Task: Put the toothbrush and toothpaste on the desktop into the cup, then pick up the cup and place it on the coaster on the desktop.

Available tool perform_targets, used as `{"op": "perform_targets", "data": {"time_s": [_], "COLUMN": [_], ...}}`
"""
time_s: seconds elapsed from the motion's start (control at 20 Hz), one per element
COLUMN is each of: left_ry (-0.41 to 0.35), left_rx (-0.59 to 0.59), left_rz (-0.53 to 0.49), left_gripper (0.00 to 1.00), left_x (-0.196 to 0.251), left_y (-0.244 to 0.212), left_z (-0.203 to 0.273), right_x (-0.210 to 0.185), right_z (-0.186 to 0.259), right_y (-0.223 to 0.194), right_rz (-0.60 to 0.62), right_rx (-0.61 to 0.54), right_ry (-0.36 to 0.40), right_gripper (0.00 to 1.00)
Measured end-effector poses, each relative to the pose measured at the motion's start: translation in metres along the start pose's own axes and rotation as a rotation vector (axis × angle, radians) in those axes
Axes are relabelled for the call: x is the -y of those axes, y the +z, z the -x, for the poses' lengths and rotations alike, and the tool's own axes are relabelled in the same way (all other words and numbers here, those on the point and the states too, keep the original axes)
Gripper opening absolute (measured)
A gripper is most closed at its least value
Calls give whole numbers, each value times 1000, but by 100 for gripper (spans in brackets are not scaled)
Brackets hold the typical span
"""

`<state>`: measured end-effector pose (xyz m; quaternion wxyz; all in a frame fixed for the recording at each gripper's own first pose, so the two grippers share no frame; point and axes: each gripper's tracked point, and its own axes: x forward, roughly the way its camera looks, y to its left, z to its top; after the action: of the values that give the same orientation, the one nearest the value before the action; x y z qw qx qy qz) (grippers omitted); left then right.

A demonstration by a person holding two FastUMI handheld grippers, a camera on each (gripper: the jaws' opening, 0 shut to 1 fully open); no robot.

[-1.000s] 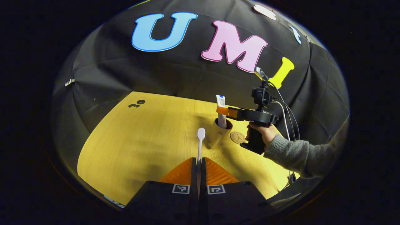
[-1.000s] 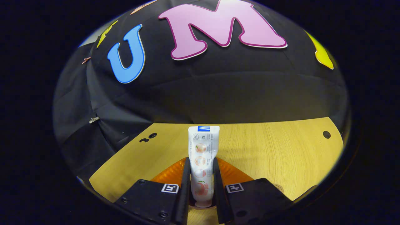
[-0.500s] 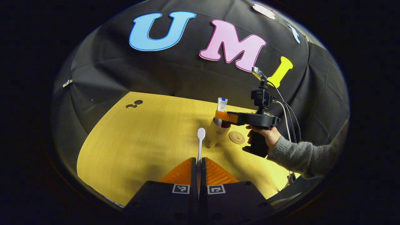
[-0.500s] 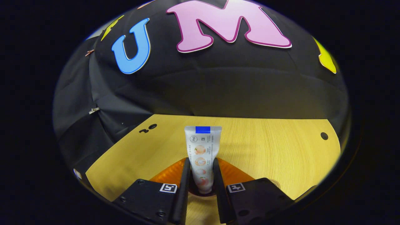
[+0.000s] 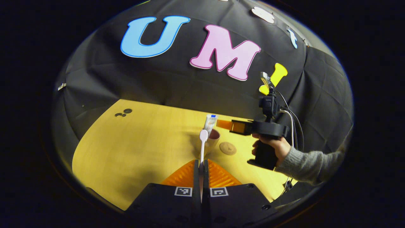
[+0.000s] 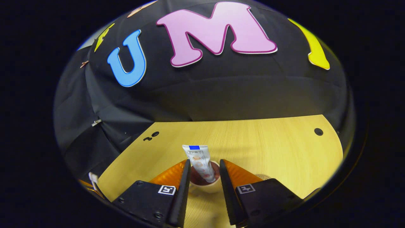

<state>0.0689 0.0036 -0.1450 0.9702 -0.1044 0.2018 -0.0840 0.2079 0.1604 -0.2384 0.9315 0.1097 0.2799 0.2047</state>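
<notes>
No text can be read: the print on the toothpaste [image 6: 200,163] and the coaster [image 5: 227,148] is too small.

Matt wood-grain desktop [image 6: 269,145], glossy toothpaste [image 6: 200,161]

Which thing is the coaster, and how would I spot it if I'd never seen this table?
Look at the yellow wooden table, then find the cup with the toothpaste standing in it. Right beside the cup, on the side towards the right gripper, lies the coaster. It is the only small, flat, brown round disc there.
</notes>
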Motion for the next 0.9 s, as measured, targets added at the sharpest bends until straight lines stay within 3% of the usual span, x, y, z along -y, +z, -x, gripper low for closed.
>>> {"op": "perform_targets", "data": {"time_s": [0.05, 0.1, 0.2, 0.25, 0.3, 0.6, 0.9], "left_ry": [-25, -51, -105, -127, -148, -258, -316], "left_rx": [19, 39, 72, 89, 109, 232, 275], "left_rz": [2, 3, -7, -21, -37, -76, -49], "left_gripper": [6, 6, 6, 6, 6, 6, 6], "left_x": [6, 13, 27, 32, 37, 59, 66], "left_y": [8, 18, 36, 44, 55, 104, 111], "left_z": [-8, -17, -33, -39, -47, -95, -151], "right_x": [2, 5, 7, 9, 13, 47, 82], "right_z": [16, 30, 60, 73, 87, 161, 202], "right_y": [-2, -8, -22, -31, -38, -84, -109], "right_rz": [-3, -9, -39, -54, -68, -182, -282], "right_rx": [-11, -24, -62, -84, -98, -140, -137], "right_ry": [-2, -6, -10, -15, -27, -151, -267], "right_gripper": [50, 59, 59, 51, 59, 59, 59]}}
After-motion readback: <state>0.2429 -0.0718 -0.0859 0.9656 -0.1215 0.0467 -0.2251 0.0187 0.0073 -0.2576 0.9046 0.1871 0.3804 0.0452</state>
